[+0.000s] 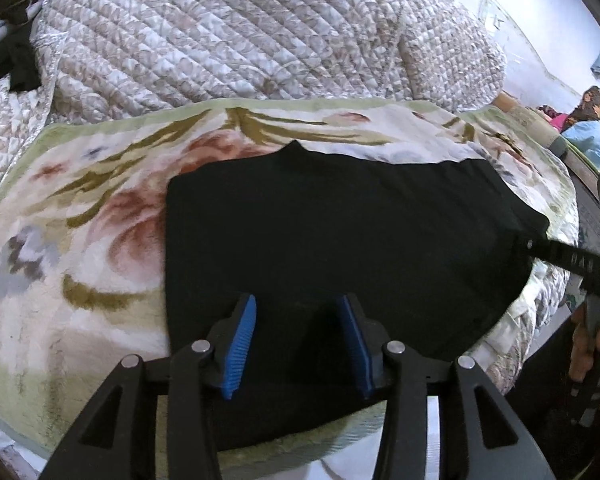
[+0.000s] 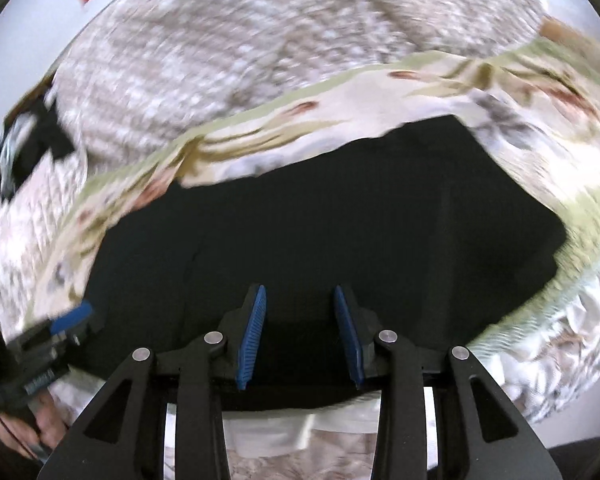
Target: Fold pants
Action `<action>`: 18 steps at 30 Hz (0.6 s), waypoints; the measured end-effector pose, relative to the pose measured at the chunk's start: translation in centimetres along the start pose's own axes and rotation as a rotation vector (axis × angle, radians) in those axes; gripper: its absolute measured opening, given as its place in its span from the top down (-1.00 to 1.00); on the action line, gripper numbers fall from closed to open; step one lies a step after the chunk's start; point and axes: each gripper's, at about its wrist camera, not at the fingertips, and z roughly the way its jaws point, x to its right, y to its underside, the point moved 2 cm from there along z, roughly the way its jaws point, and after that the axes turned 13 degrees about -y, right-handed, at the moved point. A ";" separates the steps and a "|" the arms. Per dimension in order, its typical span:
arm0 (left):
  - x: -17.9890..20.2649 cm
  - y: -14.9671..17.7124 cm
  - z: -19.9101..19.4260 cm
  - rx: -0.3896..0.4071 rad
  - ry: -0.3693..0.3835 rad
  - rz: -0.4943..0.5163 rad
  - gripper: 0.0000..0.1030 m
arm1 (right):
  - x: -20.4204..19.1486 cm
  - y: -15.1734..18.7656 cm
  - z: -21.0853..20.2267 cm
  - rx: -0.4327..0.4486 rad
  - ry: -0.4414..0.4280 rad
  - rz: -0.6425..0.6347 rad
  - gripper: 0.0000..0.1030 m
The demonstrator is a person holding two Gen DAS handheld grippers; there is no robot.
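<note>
Floral bedding is seen across the left wrist view: a flowered blanket (image 1: 80,208) with a green border is spread on a bed, and a quilted grey-white cover (image 1: 236,28) is heaped beyond it. The black pants (image 1: 340,232) are laid flat on the blanket in a compact, roughly rectangular shape with a small peak on the far edge. The left gripper (image 1: 298,344) is held over the near part of the pants, its blue-padded fingers (image 1: 242,344) spread wide with nothing between them. The right gripper (image 1: 540,246) is seen at the pants' right corner; its opening cannot be told there.

From the right wrist, motion-blurred, the pants (image 2: 320,232) are shown on the same blanket (image 2: 540,92). The right gripper (image 2: 300,336) is poised above the pants' near edge, fingers (image 2: 252,340) parted wide and empty. The left gripper (image 2: 66,326) appears left of the pants.
</note>
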 end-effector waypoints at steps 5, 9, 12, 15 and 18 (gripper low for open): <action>0.3 -0.2 0.0 -0.003 0.023 0.000 0.09 | 2.9 0.1 -2.7 0.075 0.070 0.135 -0.26; 0.3 -0.1 0.0 -0.006 0.029 -0.007 0.09 | 5.6 0.5 -4.4 0.110 0.088 0.274 -0.26; 0.3 -0.1 0.0 -0.006 0.028 -0.005 0.09 | 7.3 0.7 -4.5 0.112 0.088 0.365 -0.26; 0.3 -0.2 0.0 -0.006 0.027 -0.007 0.09 | 8.4 0.7 -4.3 0.127 0.075 0.423 -0.26; 0.3 -0.1 0.0 -0.006 0.028 -0.006 0.09 | 8.8 0.0 -4.3 0.161 0.072 0.419 -0.26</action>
